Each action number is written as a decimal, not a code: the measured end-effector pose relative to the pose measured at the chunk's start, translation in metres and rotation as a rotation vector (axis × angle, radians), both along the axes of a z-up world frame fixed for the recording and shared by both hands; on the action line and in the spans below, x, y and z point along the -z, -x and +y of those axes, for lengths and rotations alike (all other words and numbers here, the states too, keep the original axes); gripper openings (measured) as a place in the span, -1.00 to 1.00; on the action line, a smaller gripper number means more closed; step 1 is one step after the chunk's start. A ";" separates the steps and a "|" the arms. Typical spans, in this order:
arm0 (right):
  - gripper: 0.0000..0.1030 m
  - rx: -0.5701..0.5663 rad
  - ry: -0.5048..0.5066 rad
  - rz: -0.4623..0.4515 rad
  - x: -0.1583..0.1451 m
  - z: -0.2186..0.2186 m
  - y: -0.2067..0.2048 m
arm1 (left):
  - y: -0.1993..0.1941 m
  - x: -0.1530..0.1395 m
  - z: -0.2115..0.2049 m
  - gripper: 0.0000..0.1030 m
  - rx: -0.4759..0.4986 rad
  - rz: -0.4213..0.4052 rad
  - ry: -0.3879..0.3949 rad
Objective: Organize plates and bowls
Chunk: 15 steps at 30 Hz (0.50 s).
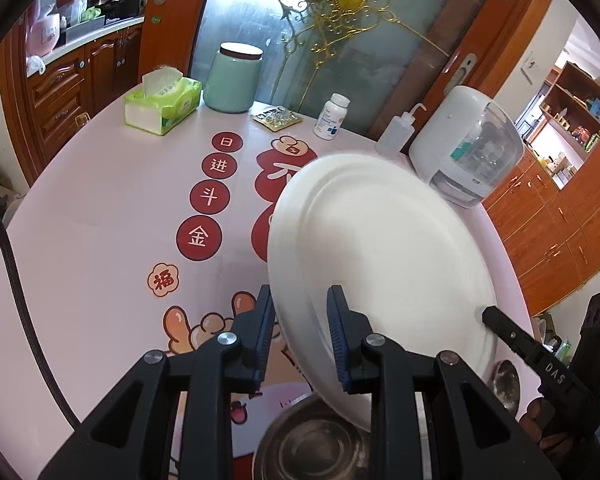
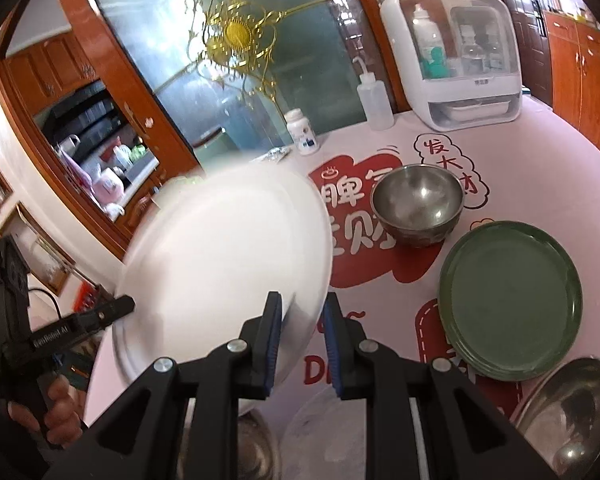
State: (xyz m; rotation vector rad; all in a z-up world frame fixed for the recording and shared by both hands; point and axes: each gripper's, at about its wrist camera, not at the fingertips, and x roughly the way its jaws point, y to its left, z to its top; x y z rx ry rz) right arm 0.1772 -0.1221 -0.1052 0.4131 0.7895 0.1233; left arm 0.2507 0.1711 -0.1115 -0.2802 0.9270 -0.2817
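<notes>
A large white plate [image 1: 380, 256] hangs tilted above the table, gripped at two opposite edges. My left gripper [image 1: 300, 294] is shut on its near rim, blue pads on either face. In the right wrist view my right gripper [image 2: 303, 300] is shut on the same white plate [image 2: 228, 256] at its right rim, and a hand holds the left gripper on the far edge. A steel bowl [image 2: 416, 204] and a green plate [image 2: 508, 300] rest on the pink table [image 2: 540, 152]. A second steel bowl [image 1: 312, 444] lies below the plate.
Along the table's back stand a tissue box [image 1: 164, 104], a mint jar [image 1: 232, 80], a pill bottle [image 1: 332, 116], a squeeze bottle [image 1: 396, 132] and a white storage box [image 1: 468, 144]. Another steel bowl [image 2: 568, 412] sits at the near right, beside the green plate.
</notes>
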 end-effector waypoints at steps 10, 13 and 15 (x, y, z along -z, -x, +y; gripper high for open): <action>-0.60 0.008 -0.001 -0.078 -0.033 -0.013 0.036 | 0.042 -0.038 -0.015 -0.54 0.015 -0.060 -0.004; -0.60 0.004 -0.008 -0.087 -0.039 -0.020 0.048 | 0.056 -0.046 -0.021 -0.54 0.017 -0.067 -0.010; -0.60 0.000 -0.011 -0.093 -0.042 -0.023 0.056 | 0.067 -0.050 -0.025 -0.54 0.016 -0.073 -0.013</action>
